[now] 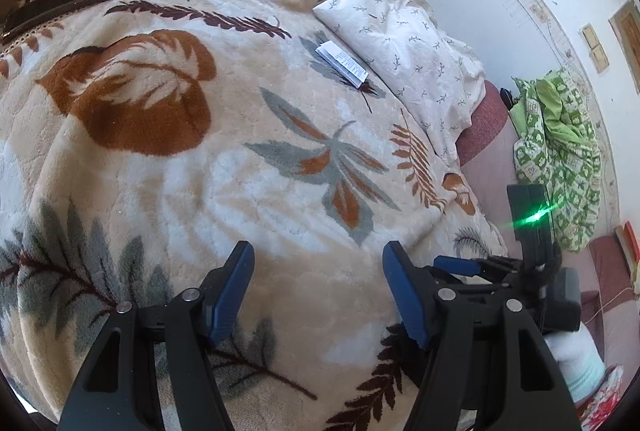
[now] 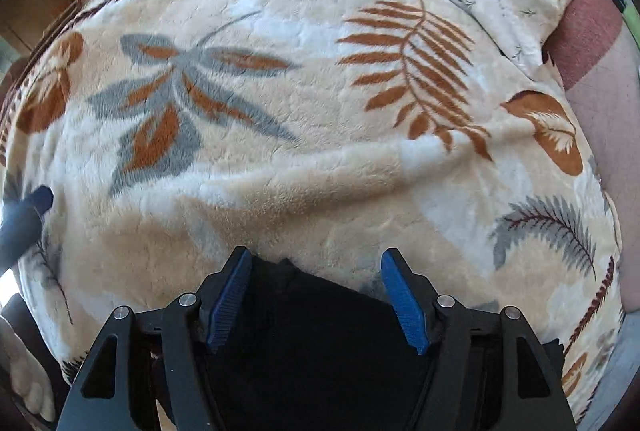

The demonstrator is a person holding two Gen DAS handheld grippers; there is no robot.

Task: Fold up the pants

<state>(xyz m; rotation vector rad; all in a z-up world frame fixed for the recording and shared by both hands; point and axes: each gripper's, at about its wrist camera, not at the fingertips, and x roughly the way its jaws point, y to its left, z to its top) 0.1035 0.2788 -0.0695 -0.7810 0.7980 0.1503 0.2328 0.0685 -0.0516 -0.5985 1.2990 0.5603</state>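
Pants (black, bunched) are seen lying on the leaf-patterned blanket at the bed's near edge, between and below the spread blue fingers of the right gripper, which are not closed on the cloth. The left gripper is held with its fingers likewise spread above bare blanket. Farther off, a white booklet is laid just beside a pillow.

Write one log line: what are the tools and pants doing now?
left tool open over blanket | right tool open over black pants | folding not started
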